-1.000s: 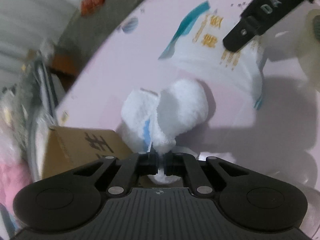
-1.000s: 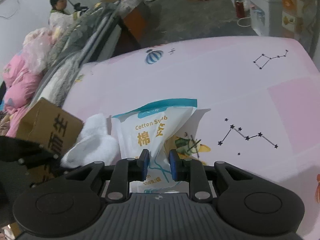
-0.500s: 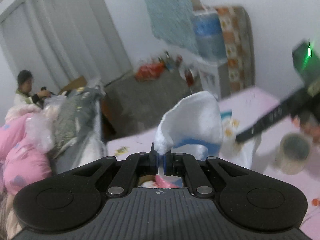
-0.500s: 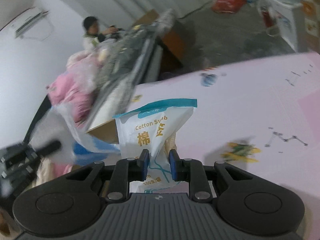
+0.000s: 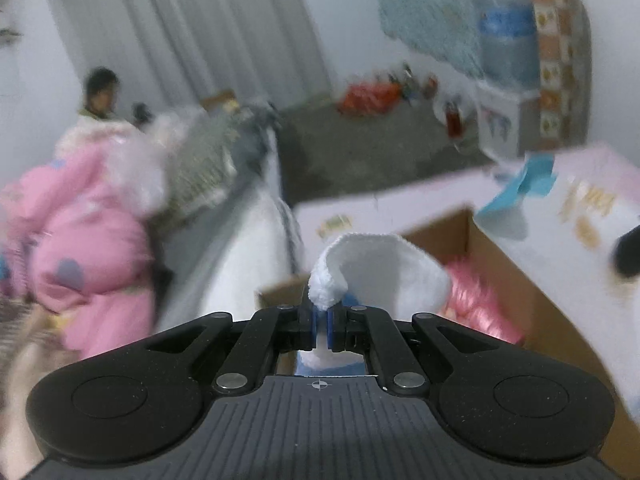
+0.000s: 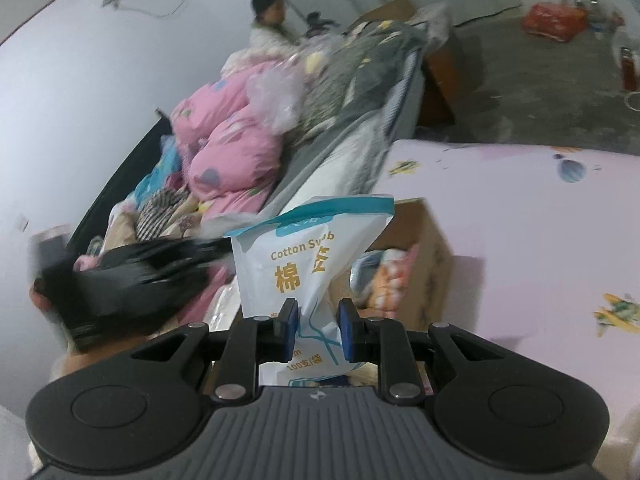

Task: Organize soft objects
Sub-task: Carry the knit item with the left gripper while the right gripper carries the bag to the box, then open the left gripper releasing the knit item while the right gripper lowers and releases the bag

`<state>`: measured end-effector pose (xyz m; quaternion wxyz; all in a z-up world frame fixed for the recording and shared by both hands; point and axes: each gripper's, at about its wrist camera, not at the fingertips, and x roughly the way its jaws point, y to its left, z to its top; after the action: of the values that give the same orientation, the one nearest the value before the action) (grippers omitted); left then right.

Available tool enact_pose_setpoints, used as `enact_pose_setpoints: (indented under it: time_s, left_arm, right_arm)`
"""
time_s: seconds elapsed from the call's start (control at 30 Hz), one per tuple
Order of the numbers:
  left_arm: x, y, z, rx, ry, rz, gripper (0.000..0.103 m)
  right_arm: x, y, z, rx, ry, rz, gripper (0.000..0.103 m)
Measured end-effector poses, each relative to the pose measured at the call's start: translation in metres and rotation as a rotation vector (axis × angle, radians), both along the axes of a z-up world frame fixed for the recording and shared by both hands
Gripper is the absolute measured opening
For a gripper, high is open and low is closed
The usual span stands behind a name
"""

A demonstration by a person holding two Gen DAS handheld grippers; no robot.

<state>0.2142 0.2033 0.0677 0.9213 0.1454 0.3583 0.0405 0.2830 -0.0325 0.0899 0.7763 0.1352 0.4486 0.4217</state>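
Left wrist, tool (image 5: 321, 330) pinching white sock (image 5: 380, 268), above cardboard box (image 5: 512, 280)

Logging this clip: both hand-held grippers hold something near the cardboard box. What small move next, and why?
Probably lower the left hand-held gripper into the open cardboard box: it is shut on the white sock, which hangs above the opening, where pink items already lie.

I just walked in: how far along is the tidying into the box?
Done: the cardboard box already holds pink soft things. In hand: the left gripper grips a white sock, the right gripper a cotton swab bag. Left: dropping both in.
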Motion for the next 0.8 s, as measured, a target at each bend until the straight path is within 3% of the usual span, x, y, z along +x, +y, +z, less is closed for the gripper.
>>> enact_pose_setpoints:
  time_s: [0.1,0.23,0.3,0.33,0.4,0.43,0.47,0.6,0.8]
  left_arm:
    - [0.018,0.008,-0.035,-0.031,0.076,0.048,0.009]
    - [0.024,0.001,-0.060,0.000,0.168,0.022,0.013]
    - [0.026,0.004,-0.064,-0.048,0.243,0.020,0.015]
    - [0.023,0.007,-0.060,-0.064,0.233,0.019,0.017]
    - [0.012,0.017,-0.046,-0.143,0.192,-0.002,0.036]
    - [0.004,0.023,-0.039,-0.190,0.161,-0.006,0.058]
    - [-0.005,0.029,-0.033,-0.235,0.122,0.008,0.068]
    - [-0.050,0.051,-0.009,-0.369,-0.020,0.028,0.071]
    - [-0.101,0.075,0.005,-0.471,-0.172,0.036,0.072]
  right_arm:
    - [-0.004,0.023,-0.009,-0.039,0.011,0.029,0.021]
    - [-0.012,0.044,-0.018,-0.117,-0.005,0.059,0.021]
    - [-0.015,0.051,-0.022,-0.147,-0.011,0.064,0.021]
    - [-0.017,0.054,-0.023,-0.163,-0.015,0.066,0.021]
    - [-0.020,0.058,-0.025,-0.194,-0.018,0.065,0.021]
    - [-0.021,0.062,-0.026,-0.210,-0.024,0.065,0.021]
    - [-0.022,0.065,-0.026,-0.229,-0.035,0.062,0.021]
    - [-0.029,0.075,-0.027,-0.315,-0.063,0.063,0.021]
    - [-0.050,0.099,-0.047,-0.503,-0.102,0.113,0.021]
